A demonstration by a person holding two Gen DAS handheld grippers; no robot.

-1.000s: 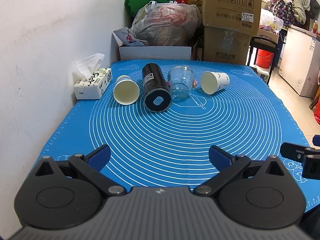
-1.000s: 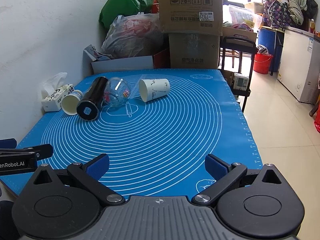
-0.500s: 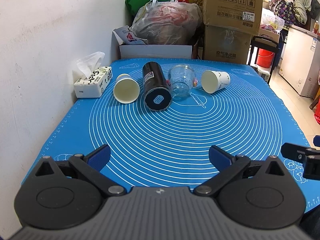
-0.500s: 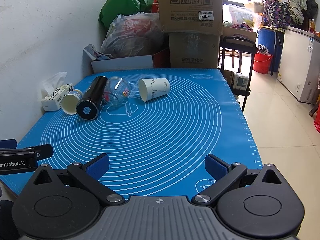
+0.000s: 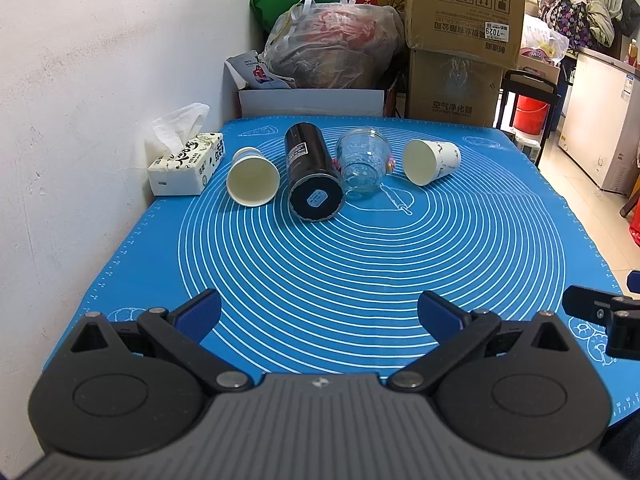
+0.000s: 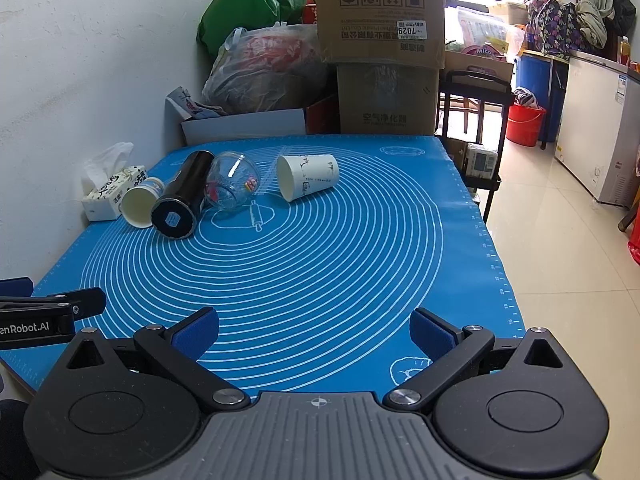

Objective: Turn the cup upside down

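Several cups lie on their sides in a row at the far end of a blue mat (image 5: 360, 264): a white paper cup (image 5: 253, 180) at the left, a black tumbler (image 5: 313, 178), a clear glass cup (image 5: 362, 162) and a printed paper cup (image 5: 430, 161) at the right. They also show in the right wrist view: the paper cup (image 6: 142, 206), the tumbler (image 6: 182, 200), the glass cup (image 6: 232, 186) and the printed cup (image 6: 308, 176). My left gripper (image 5: 318, 314) is open and empty over the mat's near edge. My right gripper (image 6: 314, 330) is open and empty, beside it on the right.
A tissue box (image 5: 186, 162) stands against the white wall at the mat's far left. Cardboard boxes (image 5: 460, 40), a white box (image 5: 312, 102) and stuffed plastic bags (image 5: 332, 52) stand behind the table. The mat's right edge (image 6: 492, 256) drops to a tiled floor.
Both grippers have held nearly still, with only a slight drift of the left view. The cups have not moved.
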